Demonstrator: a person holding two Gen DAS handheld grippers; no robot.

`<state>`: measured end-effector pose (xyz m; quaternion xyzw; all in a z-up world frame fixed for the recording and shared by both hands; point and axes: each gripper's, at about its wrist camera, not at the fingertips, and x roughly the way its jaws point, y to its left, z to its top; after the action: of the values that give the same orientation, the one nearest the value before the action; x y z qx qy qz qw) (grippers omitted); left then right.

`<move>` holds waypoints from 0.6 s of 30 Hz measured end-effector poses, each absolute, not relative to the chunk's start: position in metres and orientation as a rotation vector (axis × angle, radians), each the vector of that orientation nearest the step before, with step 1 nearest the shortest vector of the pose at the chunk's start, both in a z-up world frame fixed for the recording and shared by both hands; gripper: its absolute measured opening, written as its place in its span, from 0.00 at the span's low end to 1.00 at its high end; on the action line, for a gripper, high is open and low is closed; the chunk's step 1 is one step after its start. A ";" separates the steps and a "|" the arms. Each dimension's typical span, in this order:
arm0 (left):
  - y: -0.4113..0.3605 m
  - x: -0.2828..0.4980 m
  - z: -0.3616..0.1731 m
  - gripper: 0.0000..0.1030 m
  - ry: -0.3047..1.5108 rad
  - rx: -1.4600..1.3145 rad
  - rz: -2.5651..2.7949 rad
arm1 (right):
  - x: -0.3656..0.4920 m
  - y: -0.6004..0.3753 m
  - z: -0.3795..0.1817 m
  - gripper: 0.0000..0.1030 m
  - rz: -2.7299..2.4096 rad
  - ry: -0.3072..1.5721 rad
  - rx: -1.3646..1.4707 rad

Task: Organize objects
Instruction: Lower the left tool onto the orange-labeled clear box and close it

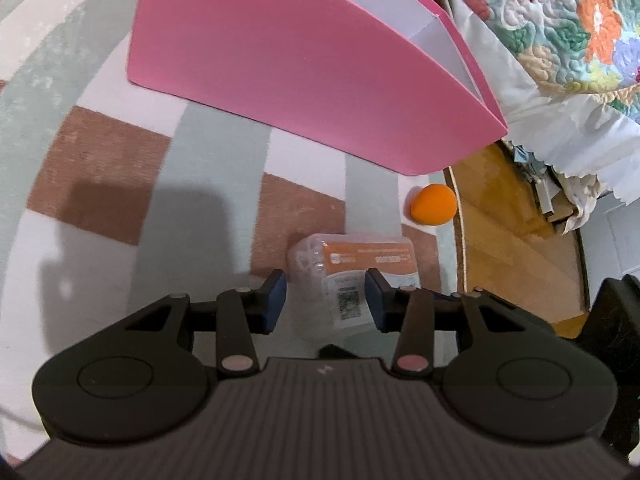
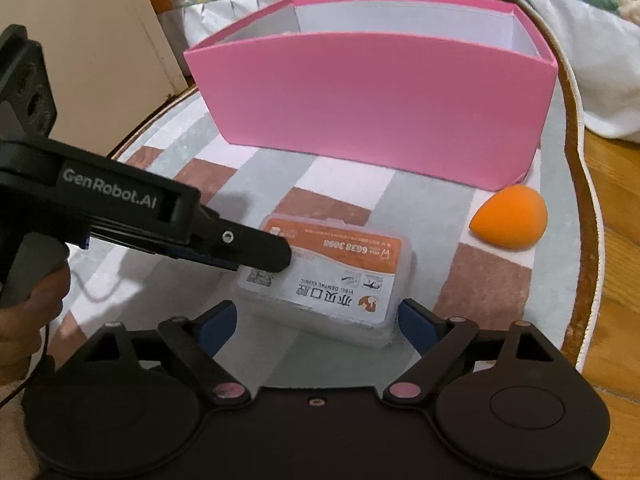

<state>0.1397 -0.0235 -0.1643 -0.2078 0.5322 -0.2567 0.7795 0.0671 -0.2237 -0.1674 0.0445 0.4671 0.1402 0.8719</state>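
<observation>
Clear case on rug, left hand-held gripper spread above it, right hand-held gripper spread astride

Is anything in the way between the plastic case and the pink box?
Nothing visible. Only bare striped rug lies between the plastic case and the pink box. The orange sponge sits off to the right, beside the box's corner.

The box stands at the back of the rug, with the bed behind it. The case lies flat on the rug before the box, apart from it. The sponge lies right of the case, just beside the box's right front corner, near the rug's edge
</observation>
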 end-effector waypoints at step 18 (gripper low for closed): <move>-0.049 0.102 -0.151 0.38 1.094 -0.367 -0.536 | 0.053 -0.222 -0.169 0.94 0.268 1.003 0.065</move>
<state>0.1018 -0.0492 -0.1515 -0.1715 0.5110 -0.2503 0.8042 0.0528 -0.2219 -0.1692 0.0310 0.4792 0.1282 0.8677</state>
